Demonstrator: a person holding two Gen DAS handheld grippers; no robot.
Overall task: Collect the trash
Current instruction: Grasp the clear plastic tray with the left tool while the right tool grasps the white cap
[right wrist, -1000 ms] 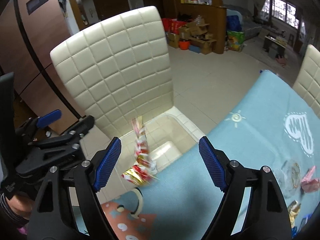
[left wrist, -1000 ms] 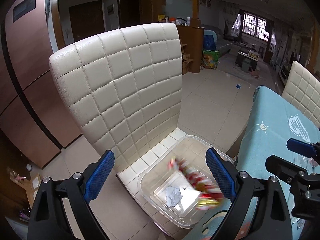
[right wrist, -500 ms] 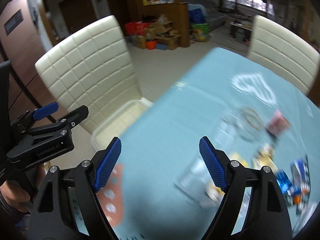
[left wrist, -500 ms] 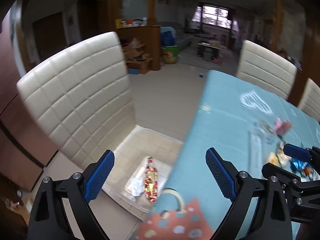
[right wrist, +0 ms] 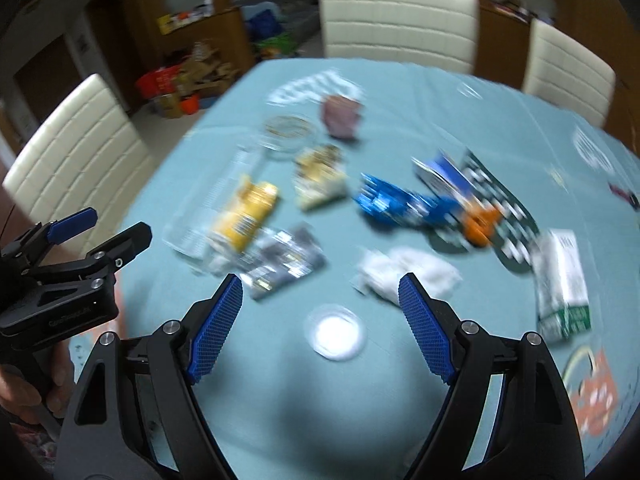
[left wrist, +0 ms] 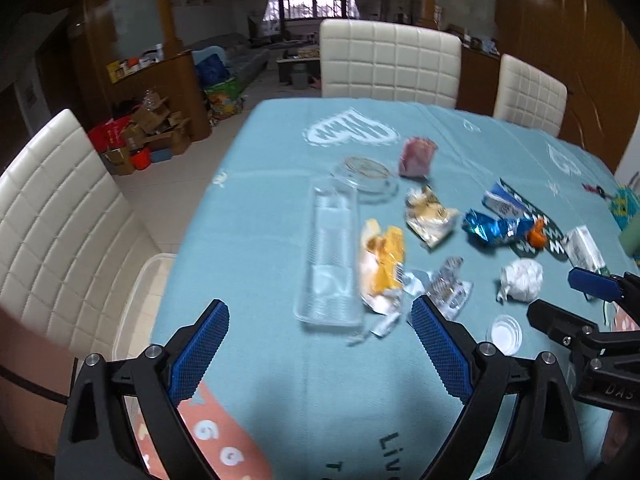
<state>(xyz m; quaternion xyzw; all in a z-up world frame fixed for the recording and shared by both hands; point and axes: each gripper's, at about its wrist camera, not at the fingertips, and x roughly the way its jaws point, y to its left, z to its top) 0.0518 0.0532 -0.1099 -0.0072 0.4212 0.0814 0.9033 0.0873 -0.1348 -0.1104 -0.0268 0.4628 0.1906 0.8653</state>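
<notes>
Both grippers level above table (left wrist: 280, 380), jaws apart

R gripper (right wrist: 320, 312) spread wide over the bench (right wrist: 280, 392), nothing btwn its pads. Round clear lid (right wrist: 335, 332) just ahead. White crumpled paper (right wrist: 408, 274) near R pad; silver wrapper (right wrist: 284, 260) near L pad. L gripper (right wrist: 100, 232) at left edge. View blurred.
</notes>
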